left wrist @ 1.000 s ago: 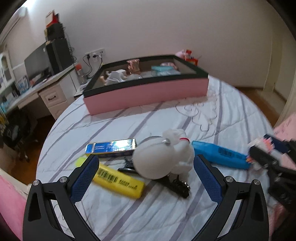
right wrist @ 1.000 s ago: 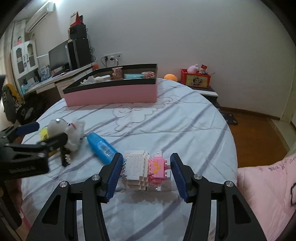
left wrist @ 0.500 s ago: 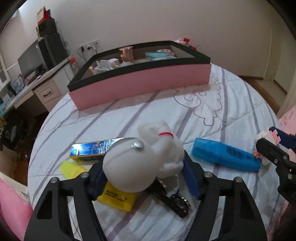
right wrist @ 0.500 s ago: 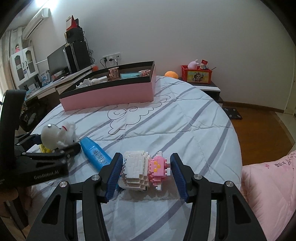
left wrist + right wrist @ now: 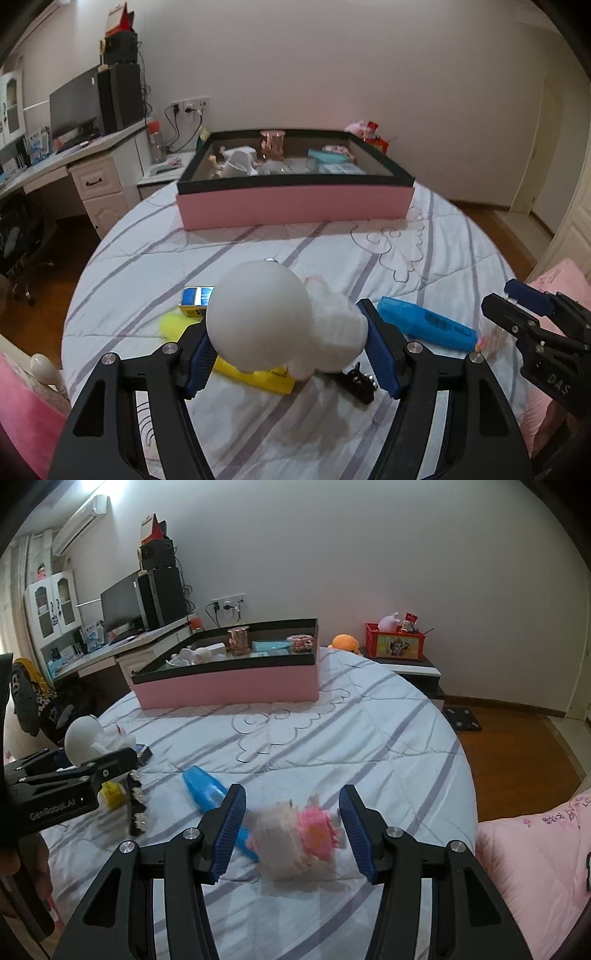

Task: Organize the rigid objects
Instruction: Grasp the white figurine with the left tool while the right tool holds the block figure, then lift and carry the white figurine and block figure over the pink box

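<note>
My left gripper [image 5: 286, 317] is shut on a white round-headed toy figure [image 5: 266, 314] and holds it above the bed. The right wrist view shows that toy [image 5: 83, 738] at the far left. My right gripper [image 5: 291, 792] has its jaws closing a little around a white and pink block toy [image 5: 295, 838]. That toy is blurred and sits low between the pads, with a gap showing beside the left pad. The pink box with a black rim [image 5: 295, 203] stands at the far side of the bed, with several items inside.
On the striped bedspread [image 5: 369, 258] lie a blue highlighter [image 5: 424, 325], a yellow highlighter [image 5: 258, 374], a small blue and silver box [image 5: 195, 297] and a black hair clip [image 5: 358, 382]. A desk [image 5: 96, 173] stands to the left, and a pink pillow [image 5: 535, 849] lies at the right.
My left gripper closed on the white toy and lifted it off the bed. The block toy has sunk lower between the right pads and gone blurred.
</note>
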A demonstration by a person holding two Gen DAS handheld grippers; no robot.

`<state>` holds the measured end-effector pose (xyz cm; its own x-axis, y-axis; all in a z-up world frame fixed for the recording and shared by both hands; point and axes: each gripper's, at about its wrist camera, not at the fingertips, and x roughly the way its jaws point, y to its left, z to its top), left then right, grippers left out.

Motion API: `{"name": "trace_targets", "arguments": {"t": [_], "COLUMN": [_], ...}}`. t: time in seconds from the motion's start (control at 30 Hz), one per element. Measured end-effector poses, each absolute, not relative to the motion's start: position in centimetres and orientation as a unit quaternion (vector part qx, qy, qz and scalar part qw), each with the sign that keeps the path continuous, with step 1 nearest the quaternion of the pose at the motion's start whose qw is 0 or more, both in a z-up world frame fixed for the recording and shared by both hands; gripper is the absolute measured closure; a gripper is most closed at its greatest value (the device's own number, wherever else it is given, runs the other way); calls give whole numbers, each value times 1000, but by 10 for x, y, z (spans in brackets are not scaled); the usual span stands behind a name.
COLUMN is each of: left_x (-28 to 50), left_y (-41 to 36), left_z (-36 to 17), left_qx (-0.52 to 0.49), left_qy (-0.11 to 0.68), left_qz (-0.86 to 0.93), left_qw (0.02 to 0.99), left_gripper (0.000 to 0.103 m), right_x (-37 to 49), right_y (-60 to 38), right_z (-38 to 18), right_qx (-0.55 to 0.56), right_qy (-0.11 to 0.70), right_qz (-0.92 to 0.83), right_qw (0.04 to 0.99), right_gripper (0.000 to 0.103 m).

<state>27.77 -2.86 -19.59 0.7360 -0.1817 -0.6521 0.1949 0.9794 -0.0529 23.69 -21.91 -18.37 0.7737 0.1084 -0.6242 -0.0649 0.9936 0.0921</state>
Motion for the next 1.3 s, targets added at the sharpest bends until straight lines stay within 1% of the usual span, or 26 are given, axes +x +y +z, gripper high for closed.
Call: {"name": "trace_targets", "arguments": {"t": [0.1, 0.17, 0.23, 0.27, 0.3, 0.37, 0.47, 0.57, 0.63, 0.67, 0.7, 1.0, 1.07, 1.13, 1.2, 1.3], "left_x": [271, 268, 267, 265, 262, 258, 253, 249, 246, 247, 247, 244, 237, 227, 222, 218], "left_y": [-22, -18, -15, -13, -12, -8, -6, -6, -4, -3, -1, -5, 0, 5, 5, 8], "left_z": [-193, -198, -206, -209, -212, -215, -218, -222, -226, -227, -230, -237, -232, -226, -226, -234], "left_qx": [5, 8, 6, 4, 2, -1, -3, 1, 3, 2, 1, 29, 14, 7, 19, 28], "left_qy": [350, 352, 366, 369, 372, 375, 379, 380, 386, 388, 392, 399, 395, 381, 374, 387], "left_qz": [-109, -106, -104, -105, -108, -113, -117, -121, -117, -116, -113, -105, -124, -125, -108, -74], "left_qw": [930, 930, 925, 923, 922, 920, 918, 917, 915, 914, 913, 910, 910, 916, 921, 919], "left_gripper": [32, 32, 32, 32, 32, 32, 32, 31, 28, 24, 23, 22, 12, 7, 7, 7], "right_x": [234, 237, 235, 233, 232, 231, 234, 231, 230, 229, 229, 229, 229, 231, 232, 234], "right_y": [-214, -211, -213, -215, -217, -223, -229, -230, -233, -232, -233, -227, -227, -227, -227, -225], "right_z": [-180, -183, -187, -190, -193, -200, -214, -218, -218, -218, -218, -216, -217, -219, -219, -220], "right_qx": [27, 20, 25, 19, 21, 34, 47, 48, 54, 56, 55, 37, 37, 38, 39, 39], "right_qy": [333, 352, 345, 348, 348, 356, 379, 374, 371, 368, 366, 364, 368, 367, 367, 367], "right_qz": [48, 50, 40, 29, 23, 25, 36, 41, 44, 46, 47, 41, 41, 41, 40, 38], "right_qw": [941, 934, 938, 937, 937, 934, 923, 925, 926, 927, 928, 930, 928, 928, 928, 929], "right_gripper": [52, 52, 51, 43, 32, 28, 28, 28, 31, 35, 39, 39, 39, 39, 39, 39]}}
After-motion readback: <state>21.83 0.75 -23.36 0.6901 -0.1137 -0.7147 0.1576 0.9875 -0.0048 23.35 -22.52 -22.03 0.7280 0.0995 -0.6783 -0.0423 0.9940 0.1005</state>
